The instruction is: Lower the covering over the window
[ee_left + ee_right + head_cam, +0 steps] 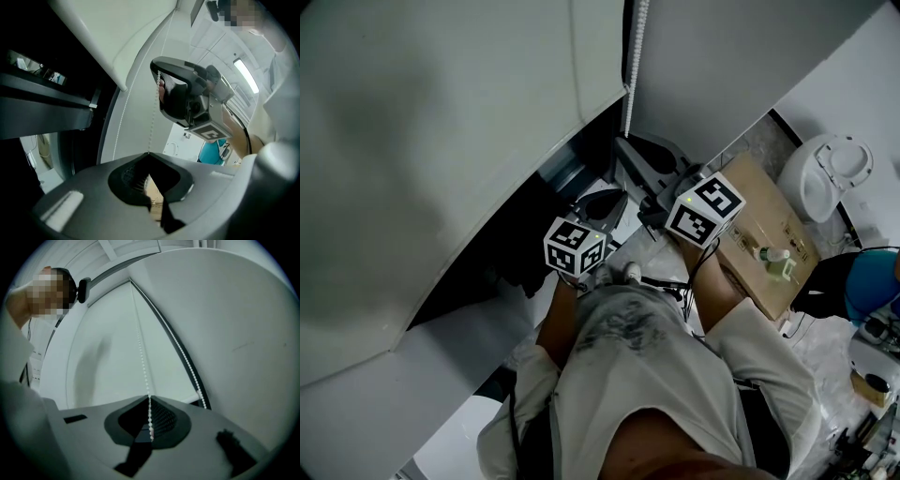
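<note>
Nearest us: our pale shirt [647, 375] and both forearms [558, 323], raised toward the wall. Left tool [149, 155] is closed, jaws pinched on the bead chain [142, 362] right at their tip. Right tool [149, 400] sits higher up, also clamped, with the beads running between its pads. Whether both hold the same strand of the loop we cannot tell. We judge this as mid-pull, hand over hand. The white roller blind [441, 112] is partly down, its bottom edge crossing above the dark window opening [520, 258], so plenty is left to cover. The next move probably needs one tool to let go, reach up, re-grip higher and draw straight down, keeping the pull in line with the chain so the beads don't slip from the pads. Farther off, down at right: a cardboard box [764, 230] with a green bottle [778, 262] on it, a white toilet-like fixture [825, 173] and someone in blue [872, 281]. Plain white wall [750, 56] behind.
</note>
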Demonstrator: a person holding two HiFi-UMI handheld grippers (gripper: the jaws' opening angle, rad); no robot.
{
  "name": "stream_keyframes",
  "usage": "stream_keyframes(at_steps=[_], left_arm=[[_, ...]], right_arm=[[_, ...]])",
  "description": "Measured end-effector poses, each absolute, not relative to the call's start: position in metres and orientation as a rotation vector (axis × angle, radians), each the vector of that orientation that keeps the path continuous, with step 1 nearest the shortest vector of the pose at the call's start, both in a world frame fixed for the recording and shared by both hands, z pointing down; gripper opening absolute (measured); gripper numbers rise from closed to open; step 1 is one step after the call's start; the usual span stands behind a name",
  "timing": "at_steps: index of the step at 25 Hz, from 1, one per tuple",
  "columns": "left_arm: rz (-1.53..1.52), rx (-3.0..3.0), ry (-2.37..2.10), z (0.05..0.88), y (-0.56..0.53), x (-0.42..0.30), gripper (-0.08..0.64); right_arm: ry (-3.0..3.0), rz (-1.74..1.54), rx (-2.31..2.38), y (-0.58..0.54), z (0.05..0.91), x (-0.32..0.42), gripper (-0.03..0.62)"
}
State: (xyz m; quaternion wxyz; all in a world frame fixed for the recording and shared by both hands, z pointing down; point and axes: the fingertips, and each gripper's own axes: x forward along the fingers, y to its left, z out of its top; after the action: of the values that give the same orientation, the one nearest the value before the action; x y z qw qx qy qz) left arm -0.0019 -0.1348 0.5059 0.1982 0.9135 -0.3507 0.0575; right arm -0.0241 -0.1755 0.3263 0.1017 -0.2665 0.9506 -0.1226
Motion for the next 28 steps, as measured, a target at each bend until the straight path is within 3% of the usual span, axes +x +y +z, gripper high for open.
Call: stream_keyframes(at_steps=[17,28], left_arm=[[0.181,2.515,-0.968,0.551,-0.126,-0.005,0.008],[0.153,2.511,-0.992,0.55,-0.119,-0.006,0.011]], right_arm=[[2.83,-0.489,-0.823,-0.178,0.378,-0.029,0.026],[2.861,-0.404,-0.872,-0.173,0.378,-0.024,0.026]])
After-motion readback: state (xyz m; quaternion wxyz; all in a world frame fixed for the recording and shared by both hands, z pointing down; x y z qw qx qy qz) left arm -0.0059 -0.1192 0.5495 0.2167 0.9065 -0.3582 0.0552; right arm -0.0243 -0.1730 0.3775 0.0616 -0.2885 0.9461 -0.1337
